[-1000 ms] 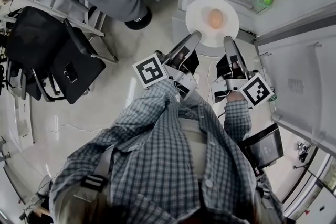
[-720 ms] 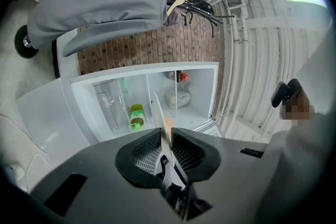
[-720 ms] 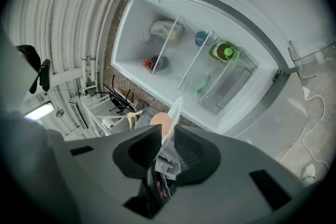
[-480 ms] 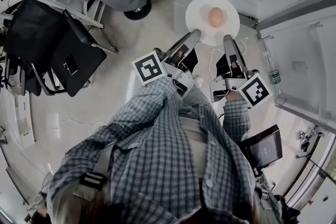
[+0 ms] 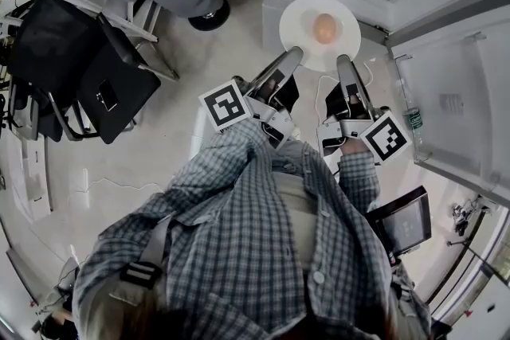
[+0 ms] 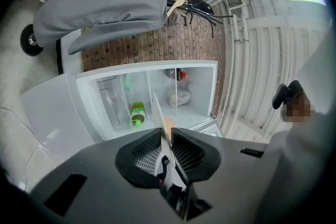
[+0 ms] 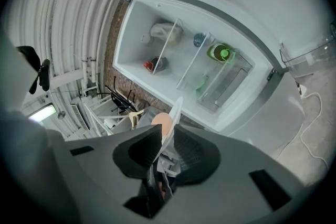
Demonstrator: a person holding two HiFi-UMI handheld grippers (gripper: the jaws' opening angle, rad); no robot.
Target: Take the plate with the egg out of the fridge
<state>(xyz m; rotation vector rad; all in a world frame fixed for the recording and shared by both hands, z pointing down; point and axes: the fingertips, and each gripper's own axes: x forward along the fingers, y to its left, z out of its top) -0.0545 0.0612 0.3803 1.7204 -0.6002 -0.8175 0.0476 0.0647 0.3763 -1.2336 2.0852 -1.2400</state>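
My left gripper (image 5: 293, 58), right gripper (image 5: 344, 64) both pinching plate (image 5: 299, 21) near rim; reckon stiff, light; egg (image 5: 324, 28) loose, fragile, may roll

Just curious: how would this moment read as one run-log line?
left gripper: shut on plate | right gripper: shut on plate | egg: on plate | plate: outside open fridge

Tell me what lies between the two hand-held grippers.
The plate with the egg: the left hand-held gripper and right hand-held gripper each clamp its near rim, seen in the head view.
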